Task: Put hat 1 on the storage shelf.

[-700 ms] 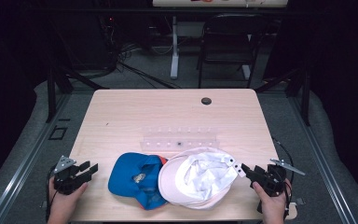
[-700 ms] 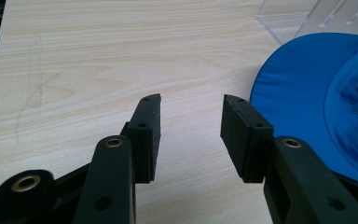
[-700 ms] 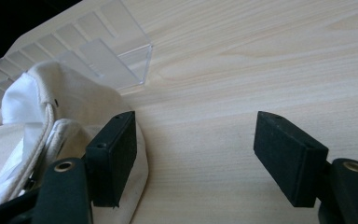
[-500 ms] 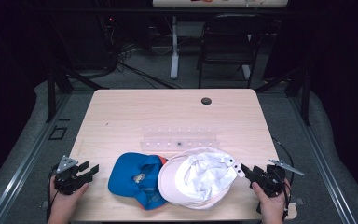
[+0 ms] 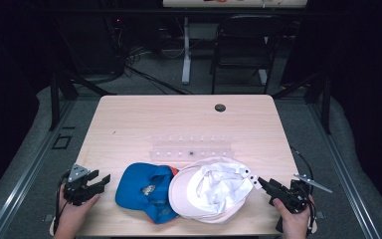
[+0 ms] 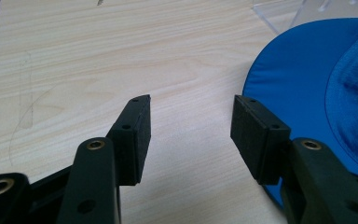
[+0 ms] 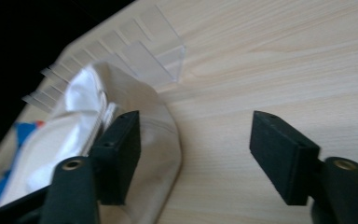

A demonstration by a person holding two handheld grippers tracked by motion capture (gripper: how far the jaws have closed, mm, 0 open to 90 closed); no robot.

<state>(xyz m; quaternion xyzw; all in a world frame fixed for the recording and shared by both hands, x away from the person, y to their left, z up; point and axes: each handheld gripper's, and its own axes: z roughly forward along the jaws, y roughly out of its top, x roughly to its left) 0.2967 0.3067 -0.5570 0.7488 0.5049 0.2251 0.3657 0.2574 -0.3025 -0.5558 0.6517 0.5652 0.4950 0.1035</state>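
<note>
At the near edge of the bench (image 5: 144, 124), both grippers (jaws wide, empty) flank two caps: left gripper (image 5: 95, 181) beside the blue cap (image 5: 139, 186), right gripper (image 5: 264, 182) nearly touching the white cap (image 5: 214, 191).

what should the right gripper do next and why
Probably ease the right gripper forward onto the white cap. Its jaws stand open, and in the right gripper view the cap's edge lies by one jaw, not yet between them.
</note>
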